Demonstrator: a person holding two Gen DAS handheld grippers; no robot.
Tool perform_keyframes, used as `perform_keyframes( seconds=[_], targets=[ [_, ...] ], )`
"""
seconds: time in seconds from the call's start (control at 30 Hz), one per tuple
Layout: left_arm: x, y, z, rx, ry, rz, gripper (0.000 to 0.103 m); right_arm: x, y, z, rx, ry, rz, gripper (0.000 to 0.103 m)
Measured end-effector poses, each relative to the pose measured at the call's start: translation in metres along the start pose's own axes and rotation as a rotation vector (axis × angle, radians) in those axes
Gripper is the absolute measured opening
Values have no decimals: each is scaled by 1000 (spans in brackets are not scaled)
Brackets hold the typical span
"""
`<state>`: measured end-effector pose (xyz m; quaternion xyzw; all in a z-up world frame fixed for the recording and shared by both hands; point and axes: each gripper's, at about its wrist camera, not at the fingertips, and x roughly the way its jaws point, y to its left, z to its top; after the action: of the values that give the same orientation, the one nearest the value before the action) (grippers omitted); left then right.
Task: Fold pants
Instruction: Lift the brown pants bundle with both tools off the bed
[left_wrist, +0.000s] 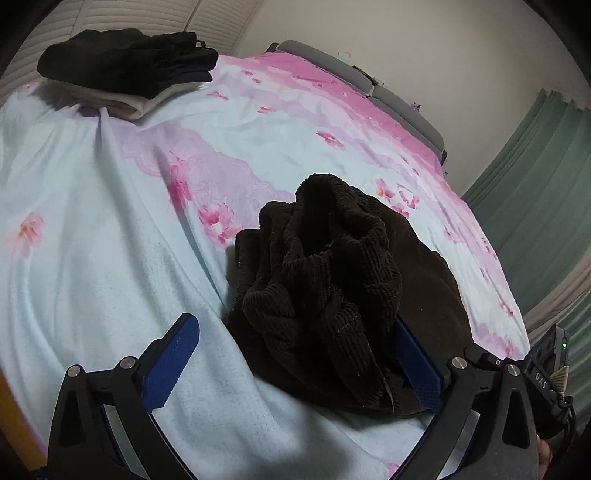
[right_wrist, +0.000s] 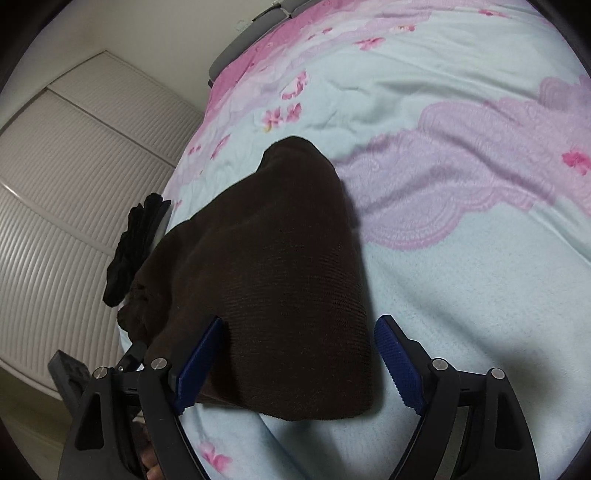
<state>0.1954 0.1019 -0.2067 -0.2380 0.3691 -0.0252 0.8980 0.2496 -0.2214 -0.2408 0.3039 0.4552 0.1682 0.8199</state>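
Dark brown corduroy pants (left_wrist: 332, 273) lie bunched on the flowered bedspread (left_wrist: 110, 229). In the left wrist view the crumpled waistband end rises between my left gripper's (left_wrist: 295, 354) blue fingers (left_wrist: 173, 362), which stand wide open around it; the right finger is partly hidden behind the cloth. In the right wrist view the pants (right_wrist: 277, 258) lie as a smoother folded slab. My right gripper (right_wrist: 299, 354) is open, with its fingers (right_wrist: 399, 369) on either side of the near end of the pants.
A stack of folded dark and white clothes (left_wrist: 125, 70) sits at the far left corner of the bed; it also shows in the right wrist view (right_wrist: 136, 232). A louvred wardrobe (right_wrist: 66, 206), a grey headboard (left_wrist: 388, 96) and a green curtain (left_wrist: 535, 177) border the bed.
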Motion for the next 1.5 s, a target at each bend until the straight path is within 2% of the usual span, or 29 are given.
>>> perform_keyframes(
  seconds=[0.17, 0.23, 0.3, 0.33, 0.43, 0.6, 0.67, 0.93, 1.13, 1.17, 1.2, 1.23, 1.3, 1.33, 1.4, 1.5],
  targets=[
    [0, 0, 4, 4, -6, 11, 103, 5, -2, 3, 6, -1, 25, 90],
    [-14, -7, 9, 17, -63, 1, 103, 3, 0, 5, 4, -12, 33, 90],
    [-24, -23, 14, 85, -124, -22, 103, 0, 1, 7, 0, -31, 42, 90],
    [-23, -28, 17, 111, -123, -34, 103, -1, 1, 9, 4, -35, 48, 90],
    [-9, -34, 22, 143, -88, -40, 103, -2, -1, 13, 26, -39, 57, 90],
    [20, -8, 20, 48, 5, -19, 103, 4, 0, 12, 11, -21, 33, 90],
    [26, 4, 13, 23, 39, -36, 103, 10, 2, 10, -8, -1, 24, 90],
    [32, 17, 6, -1, 60, -69, 103, 29, -1, 5, -12, 48, 44, 97],
    [42, 12, 5, -49, 86, -107, 103, 42, 2, 2, -4, 81, 112, 97],
    [43, 9, 4, -41, 82, -101, 102, 42, 2, 2, -7, 79, 110, 95],
    [42, 8, 4, -36, 76, -100, 98, 42, 2, 2, -4, 76, 108, 84],
    [41, 6, 4, -29, 72, -100, 87, 40, 1, 2, 7, 68, 115, 81],
    [37, 1, 4, -5, 63, -102, 72, 35, 1, 3, 21, 55, 142, 57],
    [35, -2, 4, 13, 59, -94, 68, 33, 2, 4, 21, 52, 156, 51],
    [30, -9, 8, 43, 51, -77, 63, 27, 12, 6, -9, 39, 158, 43],
    [21, -10, 15, 35, 49, -75, 59, 14, 29, 7, -59, 14, 165, 40]
  ],
)
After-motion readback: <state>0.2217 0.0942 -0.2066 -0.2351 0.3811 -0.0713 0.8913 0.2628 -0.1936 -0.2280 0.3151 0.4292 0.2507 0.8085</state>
